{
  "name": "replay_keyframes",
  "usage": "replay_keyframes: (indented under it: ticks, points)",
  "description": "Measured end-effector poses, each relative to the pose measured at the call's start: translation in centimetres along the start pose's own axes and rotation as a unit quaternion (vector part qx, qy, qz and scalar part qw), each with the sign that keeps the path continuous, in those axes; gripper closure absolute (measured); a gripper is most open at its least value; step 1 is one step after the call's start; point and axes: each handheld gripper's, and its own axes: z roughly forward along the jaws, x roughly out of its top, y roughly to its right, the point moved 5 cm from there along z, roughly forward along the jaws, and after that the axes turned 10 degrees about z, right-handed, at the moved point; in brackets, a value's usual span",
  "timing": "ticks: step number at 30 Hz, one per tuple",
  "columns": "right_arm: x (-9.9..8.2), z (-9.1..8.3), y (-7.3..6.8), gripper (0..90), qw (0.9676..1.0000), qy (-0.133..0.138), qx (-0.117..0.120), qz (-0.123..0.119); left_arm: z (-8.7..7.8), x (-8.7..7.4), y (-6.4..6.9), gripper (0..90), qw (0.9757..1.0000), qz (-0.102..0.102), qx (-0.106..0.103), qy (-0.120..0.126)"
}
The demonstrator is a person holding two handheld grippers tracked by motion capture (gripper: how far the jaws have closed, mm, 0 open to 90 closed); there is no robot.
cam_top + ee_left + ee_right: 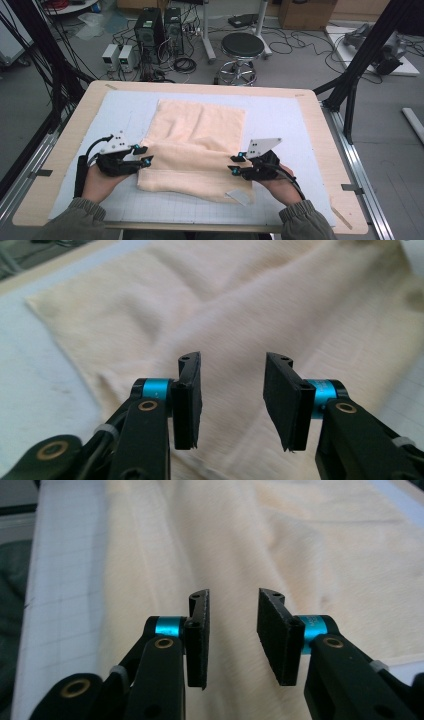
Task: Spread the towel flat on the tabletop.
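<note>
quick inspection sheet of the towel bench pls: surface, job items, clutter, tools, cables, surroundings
Surface: wooden table under a pale grid mat.
Job's things: cream towel, near part folded over, white tag at its near right corner.
Clutter: nothing seen.
Grippers: left tool and right tool open at the fold's two ends, nothing between the jaws.
Cables: one trails from each tool.
Surroundings: stool, computer towers, floor cables.

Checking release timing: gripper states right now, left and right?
Left gripper: open, nothing between the jaws, cream towel beyond them.
Right gripper: open, nothing held, same towel beyond.
</note>
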Motion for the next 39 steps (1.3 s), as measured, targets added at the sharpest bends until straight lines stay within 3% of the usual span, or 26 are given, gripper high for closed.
replay_keyframes:
  ticks: [3,7,10,12,14,16,19,23,25,30,34,36,37,39]
  points:
    - [-1.7,0.9,-0.6,60.1,0.9998,-0.017,0.013,0.003,1.3,-1.7,1.8,57.2,0.999,0.016,-0.032,-0.025]
    - [-3.4,2.5,-0.8,58.8,0.9981,-0.055,0.024,0.009,3.0,-3.8,2.8,57.2,0.9957,0.017,-0.066,-0.063]
    - [-3.8,3.5,-0.9,61.6,0.9967,-0.079,0.019,-0.006,3.2,-3.8,2.5,60.6,0.9953,0.004,-0.082,-0.053]
    - [-3.7,3.6,-0.7,66.4,0.9965,-0.078,0.028,0.004,3.3,-3.7,2.5,66.6,0.9947,-0.002,-0.086,-0.056]
    - [-3.7,3.7,-0.6,76.6,0.9965,-0.077,0.03,0.009,3.4,-3.5,2.5,74.1,0.9939,-0.012,-0.089,-0.063]
    - [-3.6,3.7,-0.8,83.4,0.9961,-0.08,0.036,0.007,3.4,-3.3,2.7,82.2,0.9947,-0.002,-0.077,-0.068]
    - [-3.6,3.6,-1.0,85.8,0.9962,-0.08,0.035,0.002,3.0,-2.7,3.0,85.4,0.9955,0.009,-0.064,-0.069]
    - [-3.2,2.5,-1.5,86.1,0.9969,-0.063,0.046,0.009,0.9,-1.5,3.6,85.7,0.997,0.016,-0.056,-0.052]
    - [-2.8,1.9,-2.0,86.1,0.9974,-0.053,0.049,0.004,-0.5,-0.7,4.2,85.7,0.9973,0.028,-0.05,-0.045]
    - [-1.3,-0.9,-4.5,86.1,0.9976,-0.018,0.065,-0.017,-4.5,1.0,6.4,85.8,0.9972,0.051,-0.05,-0.024]
    - [-0.4,-3.9,-7.6,86.1,0.996,0.018,0.079,-0.039,-8.0,2.3,8.6,85.5,0.9963,0.064,-0.058,0.002]
    - [-0.1,-5.5,-9.5,85.3,0.9943,0.033,0.084,-0.056,-9.4,2.9,9.4,80.7,0.9954,0.077,-0.054,0.018]
    - [0.0,-6.0,-10.0,82.0,0.993,0.043,0.088,-0.066,-9.6,3.0,9.4,73.5,0.9955,0.078,-0.049,0.022]
    - [0.0,-6.2,-10.2,75.5,0.9924,0.052,0.096,-0.056,-9.5,2.7,9.1,64.7,0.9965,0.068,-0.043,0.024]
